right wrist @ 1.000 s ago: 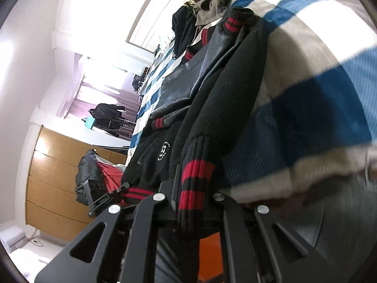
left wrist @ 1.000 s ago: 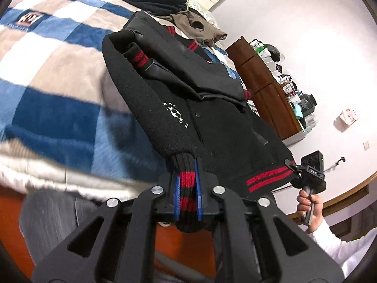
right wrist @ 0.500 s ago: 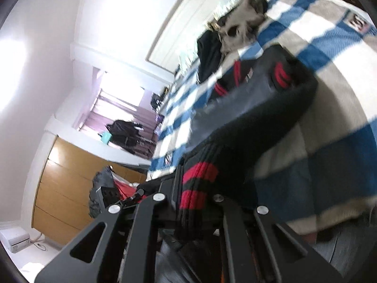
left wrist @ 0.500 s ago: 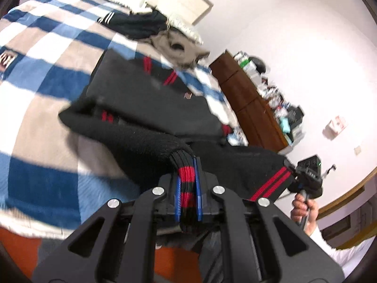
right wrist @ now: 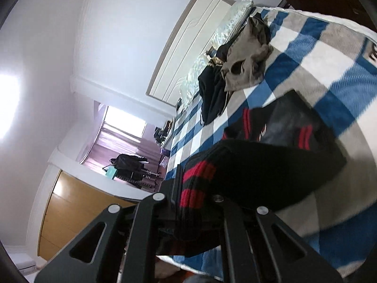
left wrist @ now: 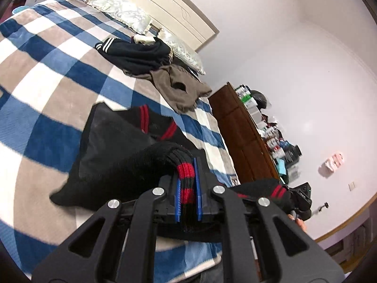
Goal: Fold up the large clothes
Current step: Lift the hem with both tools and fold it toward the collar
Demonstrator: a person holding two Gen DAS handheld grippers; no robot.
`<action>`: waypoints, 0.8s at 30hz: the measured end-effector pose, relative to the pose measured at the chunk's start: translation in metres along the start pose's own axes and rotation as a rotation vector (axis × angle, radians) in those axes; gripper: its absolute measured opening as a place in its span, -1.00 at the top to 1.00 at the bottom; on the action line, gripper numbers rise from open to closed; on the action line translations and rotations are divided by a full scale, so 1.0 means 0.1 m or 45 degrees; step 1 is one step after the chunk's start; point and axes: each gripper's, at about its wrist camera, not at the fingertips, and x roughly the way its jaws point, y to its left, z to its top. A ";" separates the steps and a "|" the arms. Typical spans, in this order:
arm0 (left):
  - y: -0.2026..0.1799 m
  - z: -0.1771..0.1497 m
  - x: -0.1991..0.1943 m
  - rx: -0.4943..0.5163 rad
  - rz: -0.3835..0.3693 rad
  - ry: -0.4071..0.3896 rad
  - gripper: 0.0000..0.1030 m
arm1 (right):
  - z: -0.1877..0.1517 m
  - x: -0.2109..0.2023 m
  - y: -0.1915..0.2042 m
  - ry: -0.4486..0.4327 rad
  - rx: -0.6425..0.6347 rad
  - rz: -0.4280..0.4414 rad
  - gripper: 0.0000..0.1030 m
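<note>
We've got the jacket (left wrist: 122,151) by its ribbed hem, L gripper (left wrist: 187,197) and R gripper (right wrist: 195,195) both clamped on the red-striped band, body partly folded on the bed (left wrist: 47,75). It's prob. thick, floppy, fairly heavy; ribbing is the firmest, least slippery spot to grip.

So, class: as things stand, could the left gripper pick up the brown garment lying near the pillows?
Probably not. The left gripper is shut on the black jacket's striped hem, so it has no free jaws, and the brown garment lies farther up the bed.
</note>
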 end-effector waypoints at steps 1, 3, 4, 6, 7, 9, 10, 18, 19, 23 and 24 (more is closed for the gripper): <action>0.03 0.12 0.10 0.003 0.036 -0.006 0.81 | 0.06 0.06 0.00 -0.001 -0.002 -0.010 0.81; 0.10 0.31 0.27 -0.004 0.069 -0.005 0.81 | 0.27 0.27 -0.04 0.001 -0.008 -0.041 0.81; 0.15 0.40 0.36 -0.013 0.076 -0.007 0.81 | 0.34 0.35 -0.06 0.003 -0.009 -0.049 0.81; 0.21 0.54 0.49 -0.018 0.093 -0.004 0.81 | 0.50 0.54 -0.11 0.008 -0.007 -0.071 0.81; 0.26 0.64 0.60 -0.022 0.107 -0.002 0.81 | 0.61 0.69 -0.17 0.012 -0.006 -0.089 0.81; 0.35 0.78 0.78 -0.039 0.121 0.009 0.81 | 0.74 0.85 -0.25 0.016 0.007 -0.111 0.81; 0.40 0.85 0.86 -0.048 0.129 0.013 0.81 | 0.82 0.96 -0.31 0.018 0.016 -0.126 0.81; 0.93 1.27 1.60 -0.162 0.186 0.050 0.81 | 1.34 1.79 -0.94 0.083 0.093 -0.288 0.81; 0.98 1.29 1.68 -0.169 0.202 0.055 0.81 | 1.37 1.87 -1.01 0.094 0.102 -0.309 0.81; 1.30 1.38 2.11 -0.195 0.315 0.119 0.81 | 1.49 2.26 -1.39 0.154 0.150 -0.431 0.80; 1.38 1.39 2.20 -0.197 0.345 0.137 0.81 | 1.51 2.36 -1.48 0.172 0.157 -0.462 0.80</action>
